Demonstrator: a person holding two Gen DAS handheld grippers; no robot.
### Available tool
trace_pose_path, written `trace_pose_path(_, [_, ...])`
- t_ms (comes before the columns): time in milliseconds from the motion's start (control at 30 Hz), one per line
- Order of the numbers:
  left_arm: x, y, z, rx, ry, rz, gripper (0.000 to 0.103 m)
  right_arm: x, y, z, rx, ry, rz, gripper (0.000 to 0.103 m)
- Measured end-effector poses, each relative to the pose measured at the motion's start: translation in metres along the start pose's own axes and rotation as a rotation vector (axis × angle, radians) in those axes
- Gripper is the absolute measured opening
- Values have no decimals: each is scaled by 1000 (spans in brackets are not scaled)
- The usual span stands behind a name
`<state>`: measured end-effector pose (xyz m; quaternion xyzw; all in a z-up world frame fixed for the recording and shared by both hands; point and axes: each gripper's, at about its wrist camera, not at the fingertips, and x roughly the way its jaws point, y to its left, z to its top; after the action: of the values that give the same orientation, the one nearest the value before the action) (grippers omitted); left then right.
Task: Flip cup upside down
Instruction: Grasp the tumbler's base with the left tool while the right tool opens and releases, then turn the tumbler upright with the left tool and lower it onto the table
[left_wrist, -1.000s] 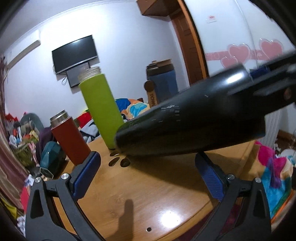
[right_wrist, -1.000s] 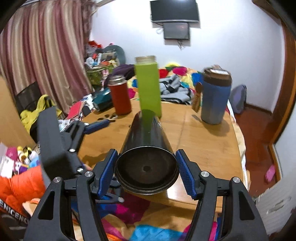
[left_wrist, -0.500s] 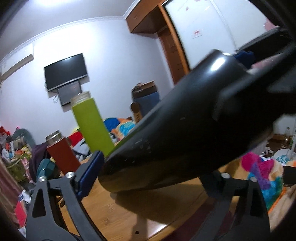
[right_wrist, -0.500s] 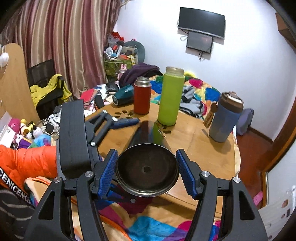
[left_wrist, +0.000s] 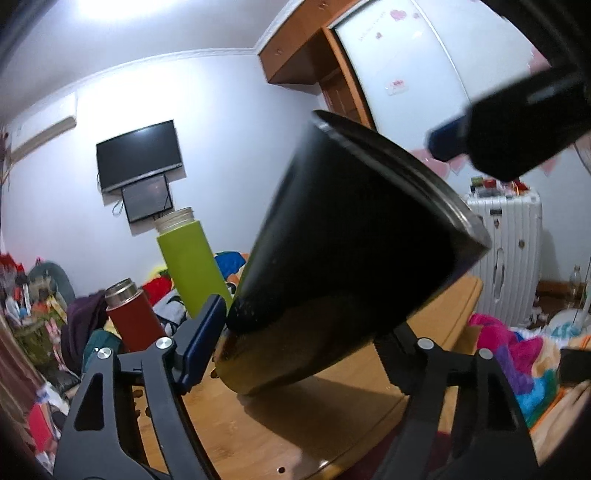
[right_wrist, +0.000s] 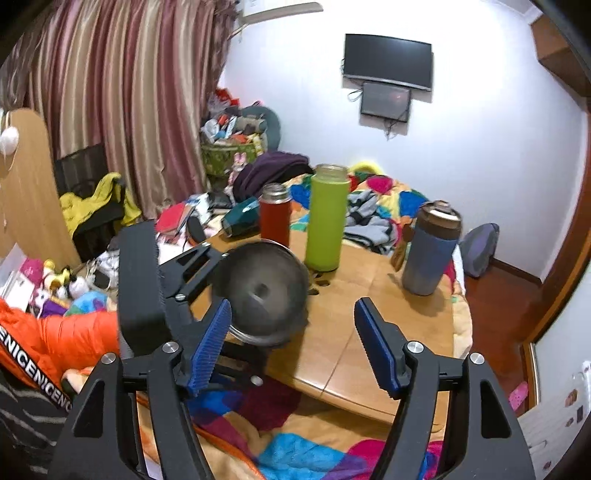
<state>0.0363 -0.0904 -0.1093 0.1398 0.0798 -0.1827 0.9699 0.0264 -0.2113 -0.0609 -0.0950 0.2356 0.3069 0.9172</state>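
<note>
The black cup (left_wrist: 351, 258) fills the left wrist view, tilted, wide base up to the right, narrow end down between the blue pads. My left gripper (left_wrist: 295, 343) is shut on the cup near that narrow end and holds it above the wooden table (left_wrist: 332, 424). In the right wrist view the cup's round base (right_wrist: 264, 291) faces me, held by the left gripper (right_wrist: 184, 266) from the left. My right gripper (right_wrist: 295, 343) is open and empty, its left pad just in front of the cup, apart from it.
On the round table (right_wrist: 388, 332) stand a green bottle (right_wrist: 327, 218), a red flask (right_wrist: 275, 214) and a blue tumbler (right_wrist: 430, 247). A bed with coloured bedding lies behind. A white suitcase (left_wrist: 506, 254) stands at the right. A person's orange sleeve (right_wrist: 55, 343) shows at the left.
My right gripper has opened and let go of the cup's base. My left gripper has closed on the cup's narrow end and tilted it more upright.
</note>
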Motion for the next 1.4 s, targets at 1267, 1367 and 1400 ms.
trace_pose_path(1267, [69,87,67,-256,341,-61,64,60,-60,-3,319,-99,-81,71])
trace_pose_path(1367, [76,93,68,-289,356,-64,64,60,-61,-3,324,-102,-79,71])
trace_pose_path(1400, [78,96,68,-303,360,-66,64,59,-61,-2,324,-102,-78,71])
